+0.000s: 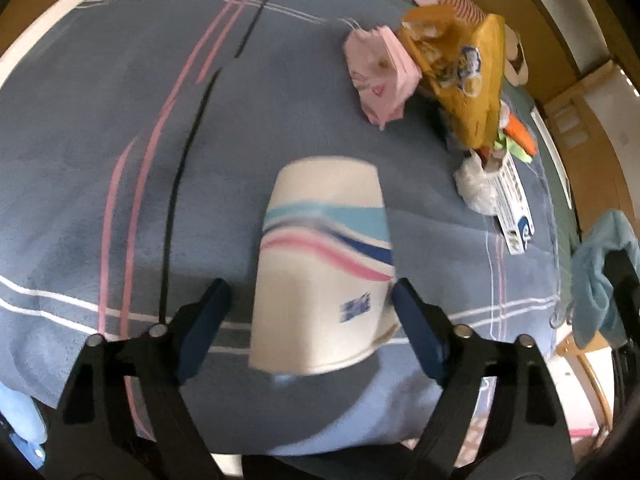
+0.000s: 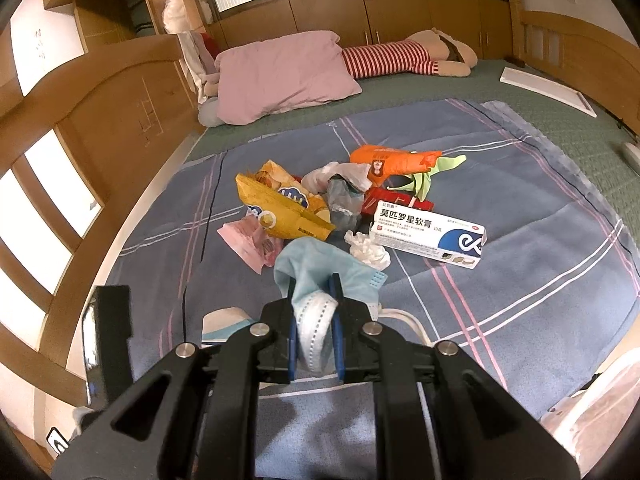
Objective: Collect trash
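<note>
Trash sits heaped on the blue plaid blanket (image 2: 500, 280) that covers the bed: a yellow snack bag (image 2: 280, 208), a pink crumpled wrapper (image 2: 248, 242), an orange packet (image 2: 394, 162) with green leaf-like flaps, a red box (image 2: 400, 200), a white ointment carton (image 2: 428, 232) with blue print, a wad of white tissue (image 2: 368, 248) and some thin clear plastic (image 2: 340, 200), all touching or overlapping in one loose pile.

And over on the right, the right tongs (image 2: 314, 292) are clamped on a light blue face mask (image 2: 320, 264), its white inner side bunched between the blue pads, the rest of it draping forward just short of the pile.

Now the left side: the left tongs (image 1: 310, 288) stand spread wide on either side of a paper cup (image 1: 324, 264), white with teal, pink and navy wavy stripes. The cup lies tipped on the blanket, apart from the pile, its wider rim toward the camera. The right pad looks to be right at the cup's wall; the left pad is clear of it with blanket showing between, so there is no squeeze on it. This view is blurred, so fine contact is hard to judge.

Farther up the bed, a pink pillow (image 2: 280, 76) and a striped plush doll (image 2: 400, 58) lie against the wooden headboard cabinets (image 2: 360, 16).
</note>
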`<state>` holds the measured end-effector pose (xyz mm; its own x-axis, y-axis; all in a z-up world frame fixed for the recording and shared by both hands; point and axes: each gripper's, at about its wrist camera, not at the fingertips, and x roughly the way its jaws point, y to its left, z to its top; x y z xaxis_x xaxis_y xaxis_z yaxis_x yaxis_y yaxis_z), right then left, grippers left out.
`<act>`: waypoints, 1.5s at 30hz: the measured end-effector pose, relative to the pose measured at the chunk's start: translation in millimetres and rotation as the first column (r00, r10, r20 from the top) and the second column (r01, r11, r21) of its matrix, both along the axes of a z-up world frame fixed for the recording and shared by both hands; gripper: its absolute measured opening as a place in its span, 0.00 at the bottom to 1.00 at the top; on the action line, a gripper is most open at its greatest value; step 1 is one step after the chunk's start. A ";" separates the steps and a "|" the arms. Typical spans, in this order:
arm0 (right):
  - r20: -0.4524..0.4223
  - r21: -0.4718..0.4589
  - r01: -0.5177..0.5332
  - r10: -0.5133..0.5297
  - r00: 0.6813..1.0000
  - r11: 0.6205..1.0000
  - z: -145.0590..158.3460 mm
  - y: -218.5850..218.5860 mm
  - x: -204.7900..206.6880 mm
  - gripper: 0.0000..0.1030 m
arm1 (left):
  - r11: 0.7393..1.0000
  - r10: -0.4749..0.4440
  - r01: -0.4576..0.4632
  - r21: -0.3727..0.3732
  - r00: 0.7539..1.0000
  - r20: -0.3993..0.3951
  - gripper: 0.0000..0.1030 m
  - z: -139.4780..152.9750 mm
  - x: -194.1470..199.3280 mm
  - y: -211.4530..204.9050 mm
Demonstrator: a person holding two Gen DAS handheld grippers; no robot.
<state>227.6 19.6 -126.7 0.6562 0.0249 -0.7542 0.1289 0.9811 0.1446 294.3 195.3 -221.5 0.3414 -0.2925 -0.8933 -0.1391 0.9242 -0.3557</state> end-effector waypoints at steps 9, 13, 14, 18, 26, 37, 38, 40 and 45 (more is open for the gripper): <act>0.001 0.006 0.004 -0.004 1.000 1.000 0.5 -0.2 0.7 0.14 | 0.998 -0.034 0.035 -0.053 0.999 0.024 0.35 1.2 -3.5 -7.8; 0.003 0.005 0.007 -0.007 1.000 1.000 1.1 -1.3 0.7 0.14 | 0.997 -0.030 0.032 -0.070 0.999 0.022 0.31 2.2 -5.1 -10.5; 0.003 0.005 0.007 -0.007 1.000 1.000 1.2 -1.4 0.8 0.14 | 0.997 -0.028 0.030 -0.071 0.999 0.022 0.30 2.7 -5.8 -9.9; 0.003 0.003 0.005 -0.005 1.000 1.000 1.2 -1.5 1.3 0.14 | 0.999 -0.025 0.026 -0.038 0.999 0.037 0.29 8.4 -8.1 -6.8; 0.003 0.005 0.007 -0.007 1.000 1.000 0.8 -0.5 0.8 0.14 | 0.999 -0.006 0.003 0.041 0.996 0.085 0.29 22.8 -12.2 1.0; 0.003 0.004 0.005 -0.005 1.000 1.000 0.4 0.2 1.1 0.14 | 0.994 0.008 -0.026 0.109 0.987 0.160 0.29 43.8 -19.5 10.6; 0.003 0.004 0.006 -0.006 1.000 1.000 0.4 0.2 1.1 0.14 | 0.993 0.011 -0.031 0.117 0.986 0.165 0.29 45.3 -19.7 11.7; 0.003 0.005 0.006 -0.006 1.000 1.000 0.5 -0.1 1.5 0.14 | 0.991 0.014 -0.036 0.130 0.985 0.173 0.29 47.7 -20.8 13.5; 0.003 0.003 0.005 -0.005 1.000 1.000 0.3 0.6 1.6 0.14 | 0.988 0.013 -0.042 0.146 0.982 0.190 0.29 52.5 -23.3 17.2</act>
